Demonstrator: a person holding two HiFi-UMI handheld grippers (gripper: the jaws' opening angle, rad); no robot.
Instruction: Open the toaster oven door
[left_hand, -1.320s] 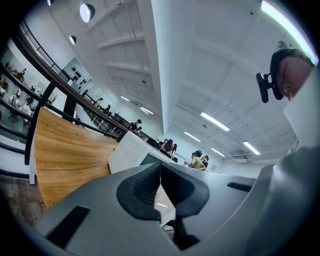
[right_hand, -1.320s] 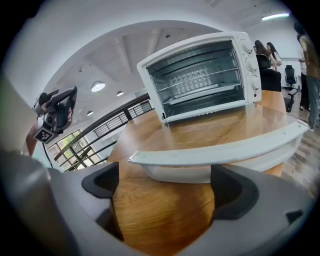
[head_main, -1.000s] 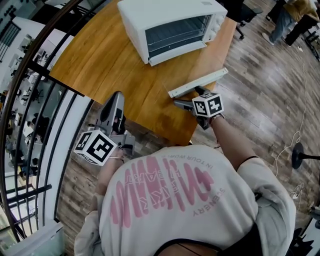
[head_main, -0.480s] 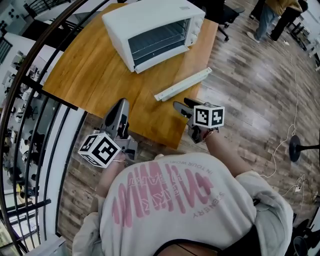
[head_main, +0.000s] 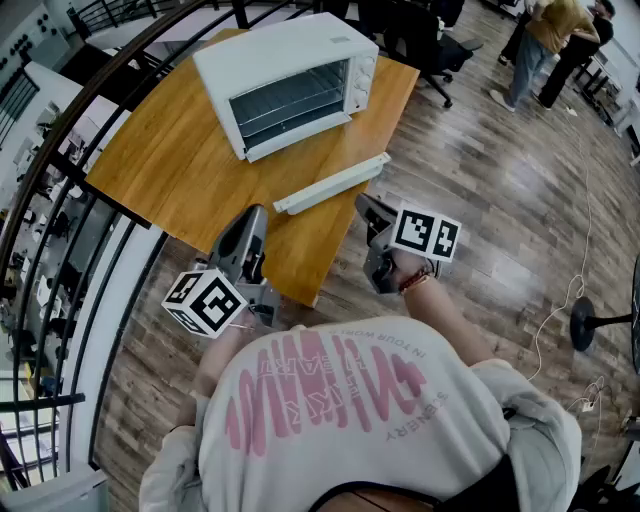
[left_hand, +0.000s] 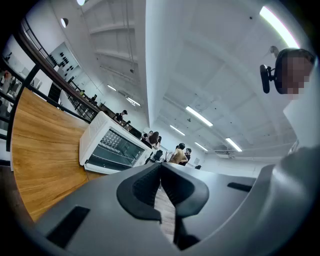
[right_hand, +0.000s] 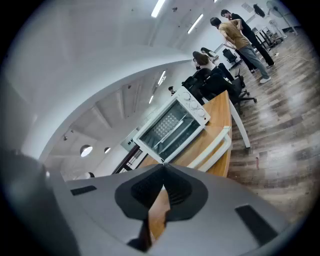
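White toaster oven door (head_main: 332, 184) appears open; hold left gripper (head_main: 253, 214) and right gripper (head_main: 364, 204), fingers pressed together, empty, clear on its near side.

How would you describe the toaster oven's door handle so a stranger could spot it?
Start at the wooden table, where a white toaster oven stands with its front open. Just in front of that opening is the door handle: a long, slim white bar, the only thin strip over the wood.
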